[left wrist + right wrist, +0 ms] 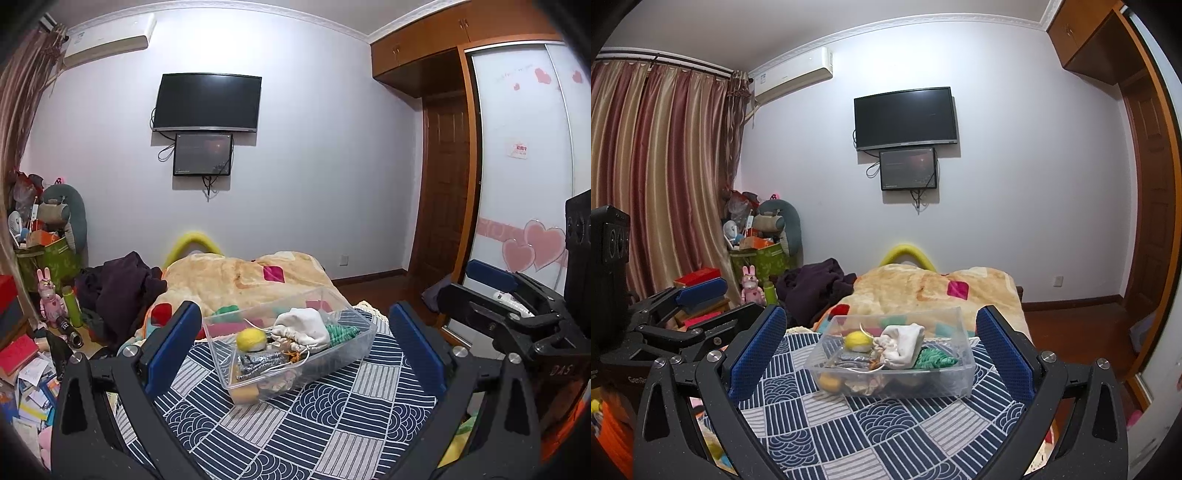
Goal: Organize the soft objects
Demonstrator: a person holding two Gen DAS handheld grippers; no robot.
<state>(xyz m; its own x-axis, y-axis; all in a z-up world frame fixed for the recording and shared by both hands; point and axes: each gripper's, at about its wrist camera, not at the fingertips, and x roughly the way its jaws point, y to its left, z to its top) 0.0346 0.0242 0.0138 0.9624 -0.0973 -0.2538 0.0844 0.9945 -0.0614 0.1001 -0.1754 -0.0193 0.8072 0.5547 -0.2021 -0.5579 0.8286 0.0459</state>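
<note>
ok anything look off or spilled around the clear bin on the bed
Nothing spilled. The clear bin sits flat on the patterned cloth, with the yellow ball, white pouch and green knit piece all inside. Both grippers, left and right, are open and empty.

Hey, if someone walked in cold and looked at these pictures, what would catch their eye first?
Probably the clear plastic bin on the navy patterned cloth, filled with small soft items: a yellow felt ball, a white drawstring pouch, a green knitted piece. Both grippers, left and right, frame it with jaws open. Behind, a black TV hangs on the wall.
</note>
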